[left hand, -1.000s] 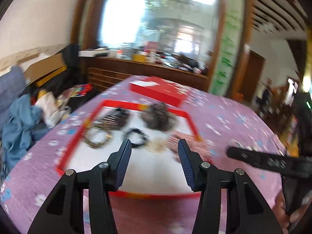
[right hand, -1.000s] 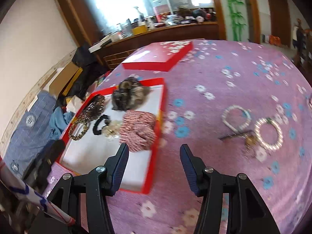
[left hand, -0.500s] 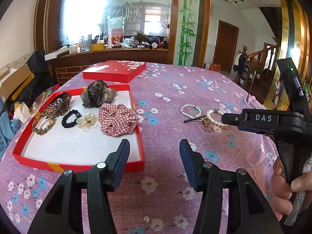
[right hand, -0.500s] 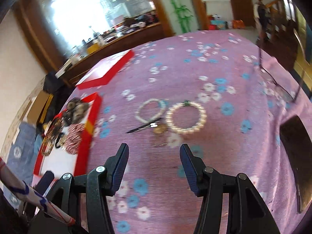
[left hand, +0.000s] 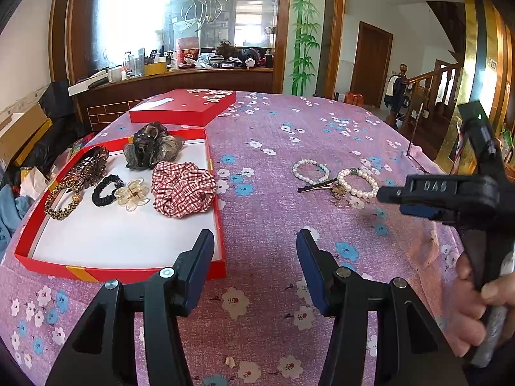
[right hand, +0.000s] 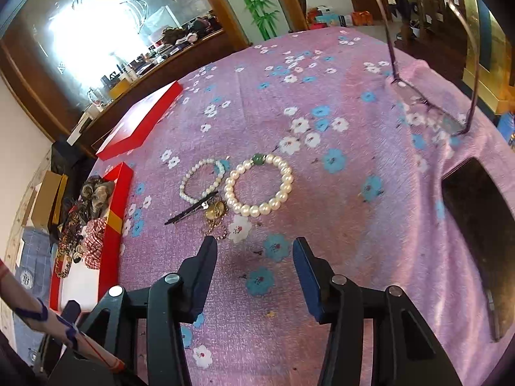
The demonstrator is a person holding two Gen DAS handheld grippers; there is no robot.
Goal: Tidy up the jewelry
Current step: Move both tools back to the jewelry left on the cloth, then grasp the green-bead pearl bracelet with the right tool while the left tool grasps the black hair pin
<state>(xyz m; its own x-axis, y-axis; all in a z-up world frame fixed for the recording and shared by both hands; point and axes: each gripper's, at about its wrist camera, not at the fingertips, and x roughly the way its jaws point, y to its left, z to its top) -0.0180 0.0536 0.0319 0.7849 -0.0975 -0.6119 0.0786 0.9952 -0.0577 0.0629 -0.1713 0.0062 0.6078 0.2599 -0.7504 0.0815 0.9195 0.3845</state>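
A red tray with a white floor holds a checked scrunchie, a dark scrunchie, a clear clip, a black hair tie and beaded bands. On the purple cloth lie a small pearl bracelet, a large pearl bracelet with a green bead, a black hair clip and a gold chain. My left gripper is open by the tray's front right corner. My right gripper is open just short of the gold chain; it also shows in the left wrist view.
The red lid lies behind the tray. Eyeglasses and a dark phone lie on the cloth to the right of the bracelets. A wooden counter with clutter stands beyond the table.
Both grippers swung right from the tray toward the loose jewelry. The right gripper has come closer to the bracelets and gold chain. Both stay open.
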